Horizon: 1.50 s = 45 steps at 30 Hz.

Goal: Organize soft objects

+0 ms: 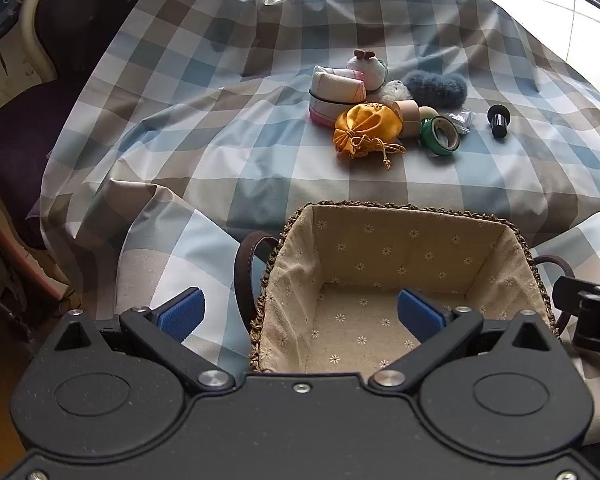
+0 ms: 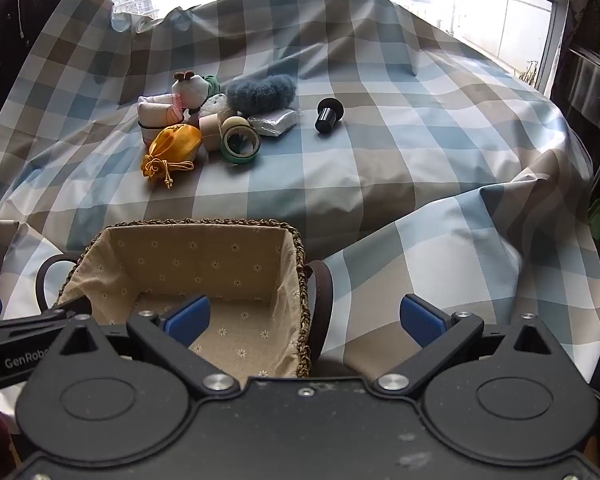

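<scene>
One checked cloth [image 1: 260,168] in blue, tan and white covers the whole table, rumpled into folds along the near edge. On its near side sits a woven basket [image 1: 452,211] lined with floral fabric, nothing inside it, a dark strap handle [image 1: 246,264] at each end. Both grippers hang just above that basket, tilted downward. The left gripper [image 1: 302,314] has its jaws spread wide with nothing between them; one blue pad hangs over the cloth left of the basket, the other over the lining. The right gripper [image 2: 305,320] is equally wide and empty, its left pad over the lining and its right pad over the cloth. Well beyond the basket, toward the far side, the soft things lie in a tight cluster: a white roll [image 1: 336,90] bound by a black band, a grey-blue fuzzy pad [image 1: 436,88], a white plush toy [image 1: 366,70] behind the roll, and a yellow drawstring pouch [image 1: 366,128] nearest the basket with its cord trailing. Touching the pouch's right side are a tan tape roll [image 1: 406,114] and a green tape roll [image 1: 440,136], with a small silvery packet [image 1: 462,118] just behind. A black knob [image 1: 499,120] lies apart on the right.
</scene>
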Each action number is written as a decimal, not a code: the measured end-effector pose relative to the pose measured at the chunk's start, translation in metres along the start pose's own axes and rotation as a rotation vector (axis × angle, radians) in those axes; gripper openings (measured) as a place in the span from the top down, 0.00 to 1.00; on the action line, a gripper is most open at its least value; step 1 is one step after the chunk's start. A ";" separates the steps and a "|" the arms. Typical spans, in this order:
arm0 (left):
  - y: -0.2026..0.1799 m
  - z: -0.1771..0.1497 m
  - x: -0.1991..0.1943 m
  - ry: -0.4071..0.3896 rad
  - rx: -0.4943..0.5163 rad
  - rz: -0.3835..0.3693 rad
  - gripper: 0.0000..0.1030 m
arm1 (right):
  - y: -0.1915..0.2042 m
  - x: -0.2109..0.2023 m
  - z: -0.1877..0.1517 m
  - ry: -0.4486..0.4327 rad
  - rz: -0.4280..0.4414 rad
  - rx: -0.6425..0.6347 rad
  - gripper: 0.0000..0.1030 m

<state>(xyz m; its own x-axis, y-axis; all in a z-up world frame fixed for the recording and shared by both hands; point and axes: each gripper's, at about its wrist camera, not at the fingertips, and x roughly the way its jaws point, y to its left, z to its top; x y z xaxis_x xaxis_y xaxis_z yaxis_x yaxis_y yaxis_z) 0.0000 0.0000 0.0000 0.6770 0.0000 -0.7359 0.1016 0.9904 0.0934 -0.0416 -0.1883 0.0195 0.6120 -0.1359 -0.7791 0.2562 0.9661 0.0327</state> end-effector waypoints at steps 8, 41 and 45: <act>0.002 0.001 0.002 0.019 -0.004 -0.013 0.03 | 0.000 0.000 0.005 0.010 -0.010 0.001 0.01; 0.000 -0.002 0.005 0.020 -0.008 -0.003 0.03 | 0.002 0.006 0.003 0.033 -0.026 -0.003 0.01; -0.001 -0.002 0.005 0.021 -0.008 -0.003 0.03 | 0.001 0.006 0.003 0.035 -0.025 -0.004 0.01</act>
<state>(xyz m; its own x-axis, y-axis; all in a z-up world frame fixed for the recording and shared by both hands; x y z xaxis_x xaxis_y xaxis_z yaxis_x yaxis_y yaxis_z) 0.0019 -0.0003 -0.0050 0.6613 -0.0003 -0.7501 0.0980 0.9915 0.0860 -0.0354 -0.1883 0.0170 0.5786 -0.1522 -0.8013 0.2677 0.9634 0.0104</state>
